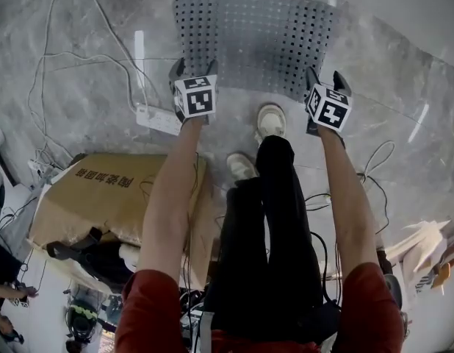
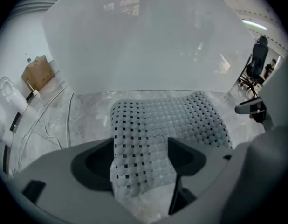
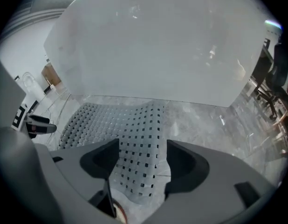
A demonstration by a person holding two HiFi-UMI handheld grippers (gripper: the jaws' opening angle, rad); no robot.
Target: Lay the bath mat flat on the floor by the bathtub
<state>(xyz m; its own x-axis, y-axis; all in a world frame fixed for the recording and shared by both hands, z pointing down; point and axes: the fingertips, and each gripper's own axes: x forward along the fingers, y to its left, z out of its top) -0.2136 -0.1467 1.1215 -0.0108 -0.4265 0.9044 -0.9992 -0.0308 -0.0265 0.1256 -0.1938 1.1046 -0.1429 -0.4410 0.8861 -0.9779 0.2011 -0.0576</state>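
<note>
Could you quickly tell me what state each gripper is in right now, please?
Left gripper: open, holding nothing, above the bath mat.
Right gripper: open, holding nothing, above the same mat.

The grey rectangular rubber bath mat (image 1: pixel 256 39), patterned with small raised squares and rows of little square holes, lies spread out on the grey marbled floor (image 1: pixel 87 72). Its far long edge is just beside the white bathtub (image 2: pixel 144 45), and its near edge looks slightly rippled.
</note>
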